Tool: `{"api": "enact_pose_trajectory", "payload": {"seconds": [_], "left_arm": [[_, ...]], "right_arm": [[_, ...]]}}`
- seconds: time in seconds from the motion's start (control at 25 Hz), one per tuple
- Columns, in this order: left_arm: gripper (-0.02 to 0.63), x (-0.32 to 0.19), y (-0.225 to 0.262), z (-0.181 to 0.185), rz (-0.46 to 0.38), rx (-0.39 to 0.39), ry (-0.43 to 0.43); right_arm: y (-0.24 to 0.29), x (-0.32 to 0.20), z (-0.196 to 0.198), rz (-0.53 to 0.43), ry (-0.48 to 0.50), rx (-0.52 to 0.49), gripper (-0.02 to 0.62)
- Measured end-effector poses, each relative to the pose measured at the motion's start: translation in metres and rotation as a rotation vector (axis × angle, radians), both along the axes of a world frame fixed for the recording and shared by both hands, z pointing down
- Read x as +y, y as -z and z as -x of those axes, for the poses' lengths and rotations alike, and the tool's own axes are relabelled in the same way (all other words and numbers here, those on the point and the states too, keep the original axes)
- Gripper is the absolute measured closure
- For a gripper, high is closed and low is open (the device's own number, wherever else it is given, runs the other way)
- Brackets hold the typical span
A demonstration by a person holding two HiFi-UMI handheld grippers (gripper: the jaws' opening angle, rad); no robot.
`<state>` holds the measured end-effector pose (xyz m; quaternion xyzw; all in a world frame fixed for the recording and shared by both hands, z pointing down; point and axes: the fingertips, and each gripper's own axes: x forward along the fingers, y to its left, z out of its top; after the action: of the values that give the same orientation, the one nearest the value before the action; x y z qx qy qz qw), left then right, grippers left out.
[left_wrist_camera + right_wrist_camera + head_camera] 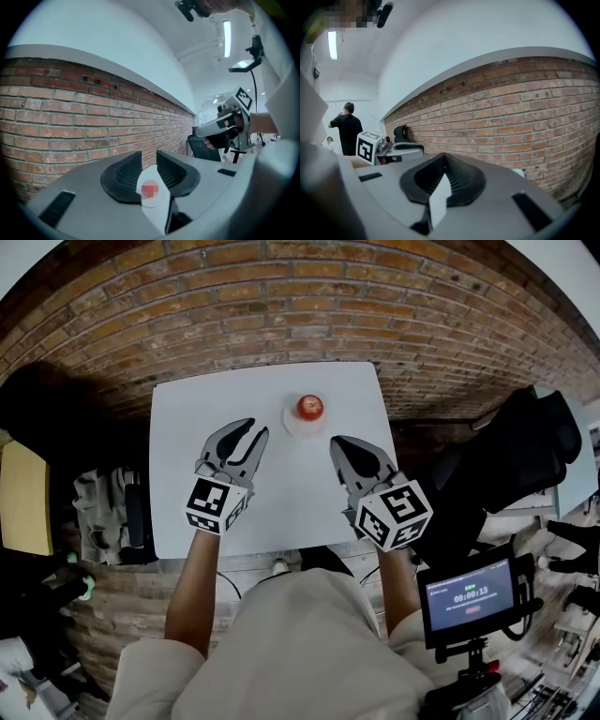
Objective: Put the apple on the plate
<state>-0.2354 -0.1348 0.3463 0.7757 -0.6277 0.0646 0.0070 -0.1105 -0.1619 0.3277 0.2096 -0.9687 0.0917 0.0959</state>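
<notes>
Close by, the person holds both tools above the white table (187,446). The left gripper (256,427) has its jaws a narrow way apart with nothing between them. The right gripper (335,441) has its jaws pressed together, also empty. Beyond their tips, near the table's far edge, the apple (310,407) sits on the plate (290,424). Behind runs the brick wall (281,296).
</notes>
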Motion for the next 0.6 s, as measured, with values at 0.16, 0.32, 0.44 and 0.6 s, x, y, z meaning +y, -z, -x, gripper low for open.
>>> {"api": "enact_pose_trajectory", "payload": {"seconds": [0.16, 0.32, 0.44, 0.6], "left_arm": [[0.515, 0.003, 0.012, 0.0, -0.032, 0.005, -0.005], [0.532, 0.006, 0.028, 0.002, -0.07, 0.004, 0.001], [0.545, 0.008, 0.04, 0.002, -0.092, 0.01, -0.008], [0.551, 0.014, 0.056, -0.005, -0.116, 0.005, -0.019]], "right_arm": [[0.007, -0.001, 0.003, -0.019, 0.001, -0.004, 0.592], [0.016, -0.001, 0.005, -0.033, 0.002, -0.011, 0.592], [0.022, -0.002, 0.007, -0.043, 0.0, -0.016, 0.592], [0.03, -0.001, 0.006, -0.054, 0.0, -0.029, 0.592]]}}
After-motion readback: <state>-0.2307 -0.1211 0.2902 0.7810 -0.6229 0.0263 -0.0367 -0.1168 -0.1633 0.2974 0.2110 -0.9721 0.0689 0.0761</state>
